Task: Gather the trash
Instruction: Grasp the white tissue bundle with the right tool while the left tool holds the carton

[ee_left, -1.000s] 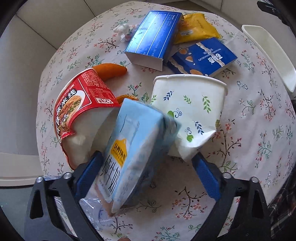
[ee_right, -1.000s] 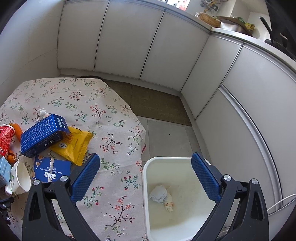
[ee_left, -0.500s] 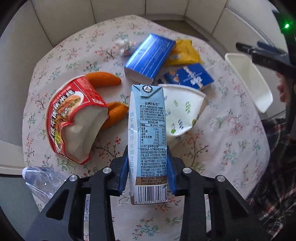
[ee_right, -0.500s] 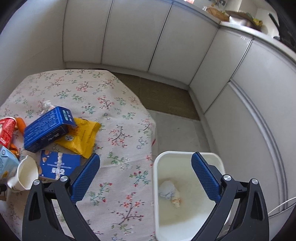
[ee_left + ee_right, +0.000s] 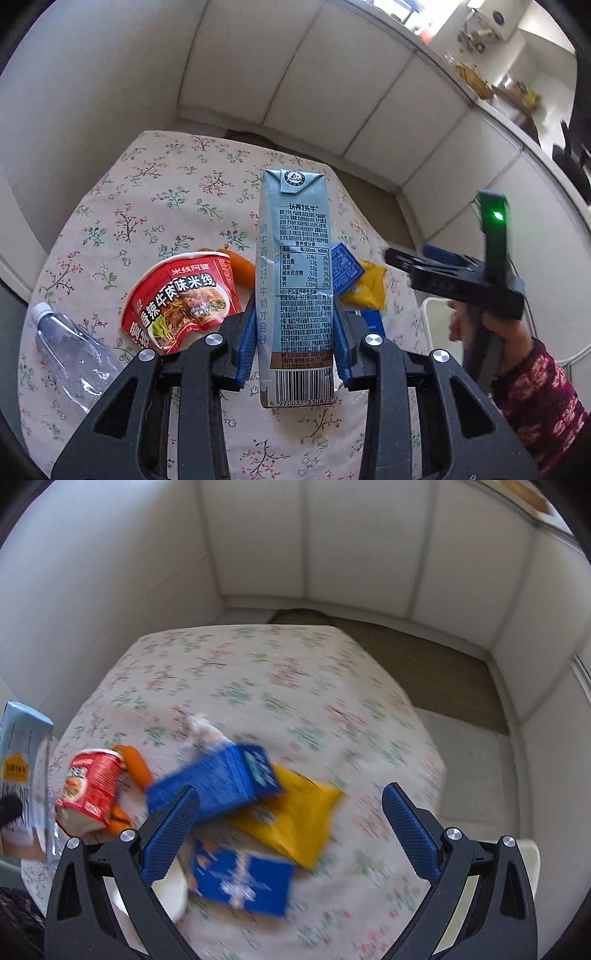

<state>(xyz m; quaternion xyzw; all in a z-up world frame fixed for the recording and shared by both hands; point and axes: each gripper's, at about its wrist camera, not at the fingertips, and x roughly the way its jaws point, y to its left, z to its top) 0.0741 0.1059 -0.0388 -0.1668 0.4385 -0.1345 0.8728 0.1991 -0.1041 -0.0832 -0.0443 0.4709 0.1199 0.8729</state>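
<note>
Milk carton clamped in our left jaws, right jaws spread empty over the worktop.

Our left gripper (image 5: 295,350), whose jaws have just closed, presses both blue pads on the lower part of the pale blue milk carton (image 5: 295,280), held upright and clear of the floral-clothed worktop (image 5: 155,192). Behind it, toward the worktop's left edge, the red noodle cup (image 5: 181,299) lies on its side, with a crushed clear bottle (image 5: 70,343) at that edge. Our right gripper (image 5: 291,834) hangs with jaws wide apart, nothing between them, above a blue box (image 5: 218,779), a yellow packet (image 5: 295,819) and a flat blue packet (image 5: 240,878) near the right edge; this view is blurred.
</note>
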